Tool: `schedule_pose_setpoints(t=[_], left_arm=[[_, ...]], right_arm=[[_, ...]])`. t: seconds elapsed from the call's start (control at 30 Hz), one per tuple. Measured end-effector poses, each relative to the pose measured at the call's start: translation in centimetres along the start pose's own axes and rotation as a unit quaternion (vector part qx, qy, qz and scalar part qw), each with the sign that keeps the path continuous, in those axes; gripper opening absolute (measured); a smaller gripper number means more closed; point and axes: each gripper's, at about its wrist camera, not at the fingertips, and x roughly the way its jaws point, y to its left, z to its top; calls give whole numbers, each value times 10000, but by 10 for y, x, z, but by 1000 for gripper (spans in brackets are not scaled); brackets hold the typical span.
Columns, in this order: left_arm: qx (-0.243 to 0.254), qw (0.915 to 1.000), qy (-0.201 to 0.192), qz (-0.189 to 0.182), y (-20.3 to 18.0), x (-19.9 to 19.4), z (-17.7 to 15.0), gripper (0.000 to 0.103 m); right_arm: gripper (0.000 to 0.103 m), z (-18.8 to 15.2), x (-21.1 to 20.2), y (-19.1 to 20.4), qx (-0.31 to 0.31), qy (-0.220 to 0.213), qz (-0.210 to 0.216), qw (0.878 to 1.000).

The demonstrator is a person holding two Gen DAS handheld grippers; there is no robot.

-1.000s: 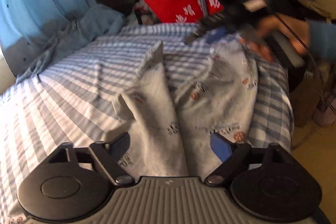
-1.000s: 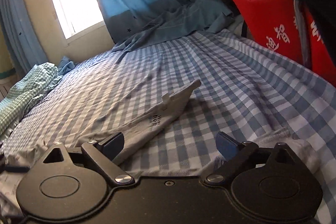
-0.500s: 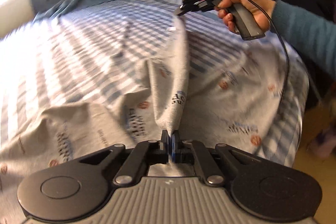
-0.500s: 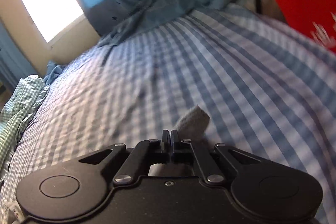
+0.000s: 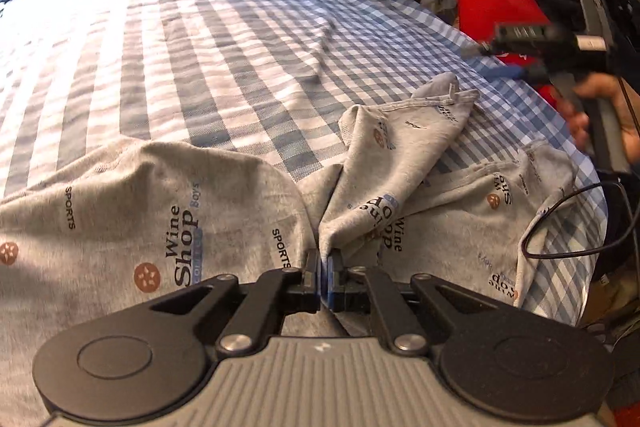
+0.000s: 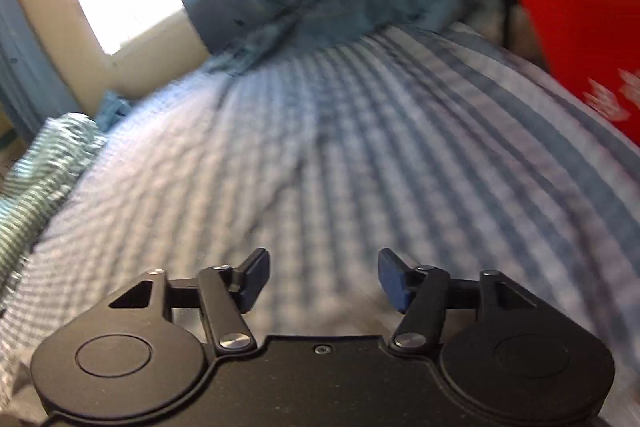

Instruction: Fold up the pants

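The left claw (image 5: pixel 323 277) is pinched tight on a fold of the gray pants (image 5: pixel 168 227). The pants, printed with words and little balls, lie rumpled at the bed's (image 5: pixel 200 39) near edge, one leg reaching toward 1 o'clock. Beyond them is lots of checked sheet. The right claw (image 6: pixel 320 277) is spread wide, holding nothing.
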Motion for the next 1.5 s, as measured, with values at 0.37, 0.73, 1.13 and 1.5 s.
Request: schedule_pose_setpoints(t=[0.37,0.73,1.13,1.5], left_arm=[[229,9994,-223,96,-20,-25,0,2],[-186,9990,-124,-398,-3,-38,4,2],[-125,9999,-55,57,12,-25,0,46],[1447,9829,-142,1126,-45,-25,-19,22]], right_arm=[[2,-13,43,-43,1558,71,83,9877],[4,83,-26,64,314,-527,-284,9977],[54,32,69,57,413,424,-56,9982],[43,14,119,31,1608,534,256,9852]])
